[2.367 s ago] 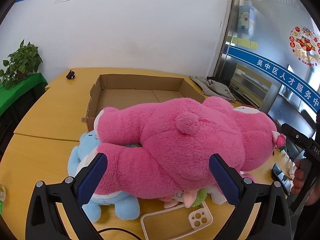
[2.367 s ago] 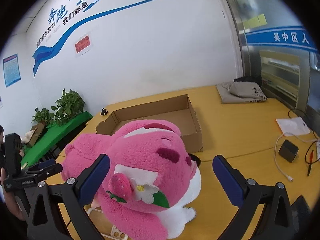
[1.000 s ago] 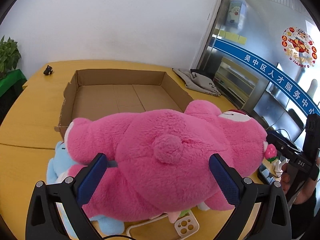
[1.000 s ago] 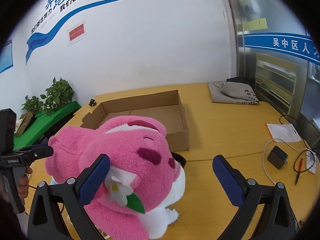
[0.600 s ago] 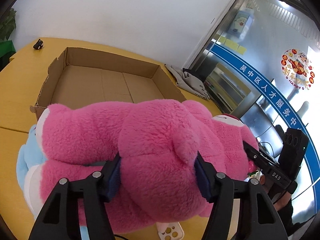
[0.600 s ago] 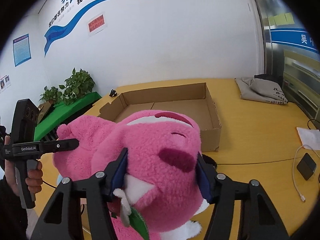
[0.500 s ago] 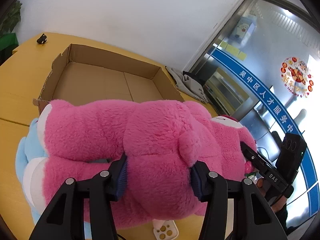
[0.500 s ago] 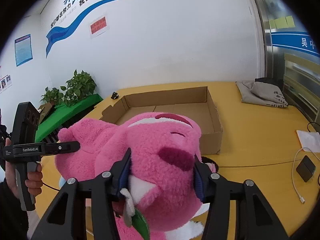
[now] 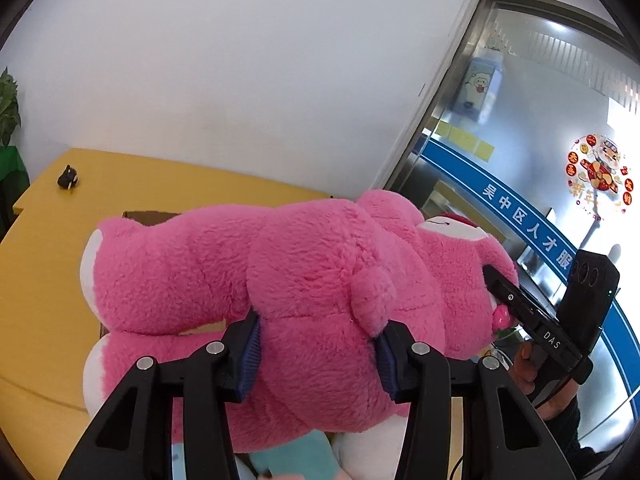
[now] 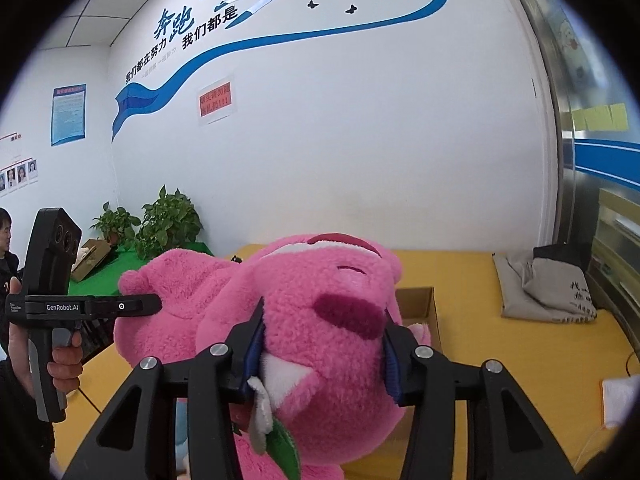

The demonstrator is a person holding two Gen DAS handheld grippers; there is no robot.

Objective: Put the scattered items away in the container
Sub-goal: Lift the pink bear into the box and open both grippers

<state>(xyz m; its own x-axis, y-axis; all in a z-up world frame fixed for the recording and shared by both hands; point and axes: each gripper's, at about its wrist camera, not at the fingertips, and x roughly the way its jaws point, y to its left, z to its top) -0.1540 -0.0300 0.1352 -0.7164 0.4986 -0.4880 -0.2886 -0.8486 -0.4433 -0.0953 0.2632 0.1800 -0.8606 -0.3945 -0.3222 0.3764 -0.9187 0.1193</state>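
Note:
A big pink plush bear (image 9: 312, 264) hangs in the air above the yellow table, carried at both ends. My left gripper (image 9: 318, 350) is shut on its body, the blue pads sunk into the fur beside the small tail. My right gripper (image 10: 320, 356) is shut on the bear's head (image 10: 320, 292), just under the dark nose. The bear hides most of the cardboard box (image 10: 420, 304); only a corner (image 9: 148, 216) shows in the left wrist view. A pale blue plush (image 9: 288, 456) lies below the bear.
A grey cloth bag (image 10: 548, 292) lies at the table's far right. A small black object (image 9: 68, 178) sits at the far left corner. Potted plants (image 10: 168, 224) stand on a green surface beyond. White paper (image 10: 620, 396) and a cable lie at the right edge.
Both grippers went from wide open around the bear to shut on it, then raised it off the table and carried it toward the box, which it now covers.

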